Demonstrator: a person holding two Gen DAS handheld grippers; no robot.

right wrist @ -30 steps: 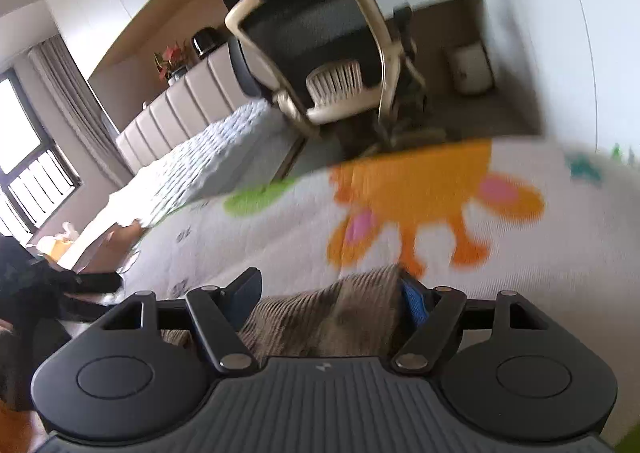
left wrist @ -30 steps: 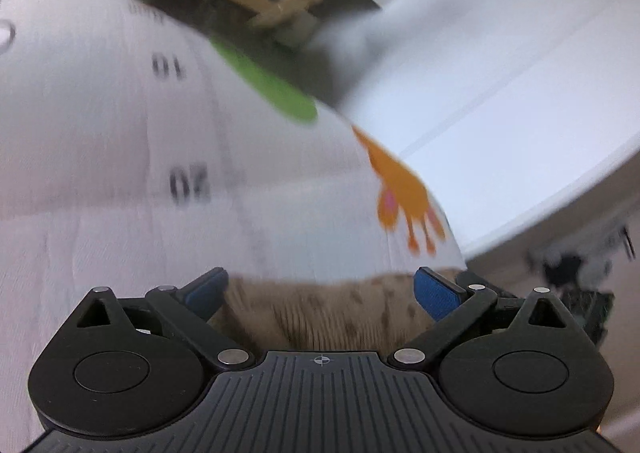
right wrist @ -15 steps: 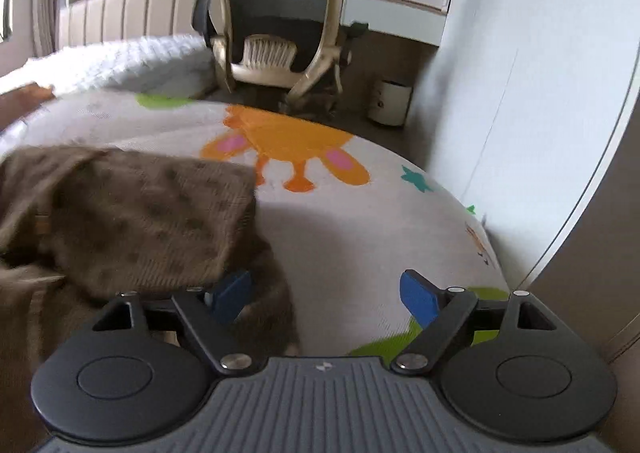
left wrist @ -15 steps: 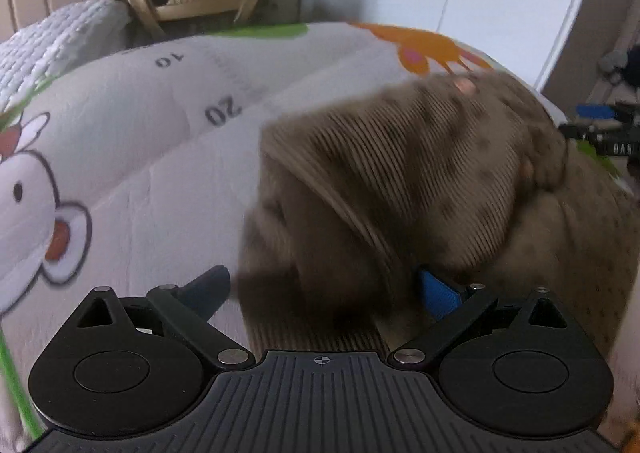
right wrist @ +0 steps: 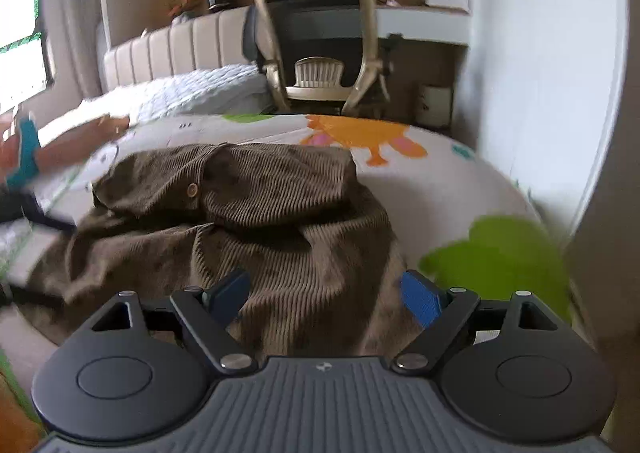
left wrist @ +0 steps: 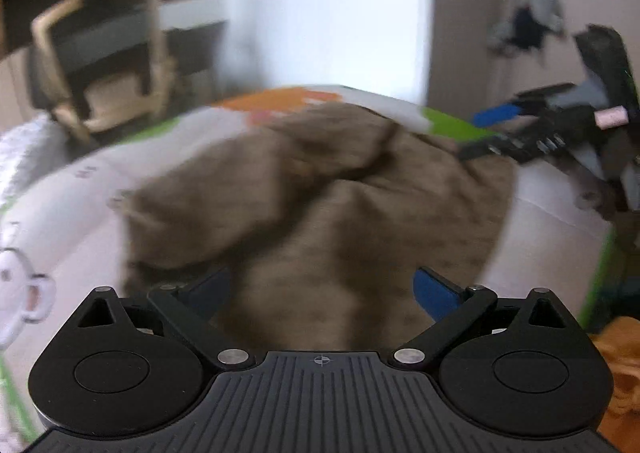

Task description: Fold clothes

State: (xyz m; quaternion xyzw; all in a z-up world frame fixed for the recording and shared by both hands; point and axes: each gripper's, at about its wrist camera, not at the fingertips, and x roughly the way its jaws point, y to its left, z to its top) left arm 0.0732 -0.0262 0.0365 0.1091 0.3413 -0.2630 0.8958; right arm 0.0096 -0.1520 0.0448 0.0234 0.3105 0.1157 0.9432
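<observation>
A brown corduroy garment [right wrist: 256, 209] with a round button lies crumpled and partly folded over itself on a white cartoon-print sheet [right wrist: 440, 189]. It also shows, blurred, in the left wrist view [left wrist: 320, 209]. My left gripper [left wrist: 322, 289] is open and empty, just above the garment's near edge. My right gripper [right wrist: 326, 293] is open and empty over the garment's near right part. The right gripper also appears at the right of the left wrist view [left wrist: 520, 121].
An office chair [right wrist: 320, 49] stands beyond the sheet's far edge, beside a bed with a quilted white cover [right wrist: 192, 93]. A white wall [right wrist: 540, 73] runs along the right. An orange item [left wrist: 620, 369] lies at the near right.
Both grippers have let go of the garment and pulled back from it. The garment now lies dropped in a heap on the sheet.
</observation>
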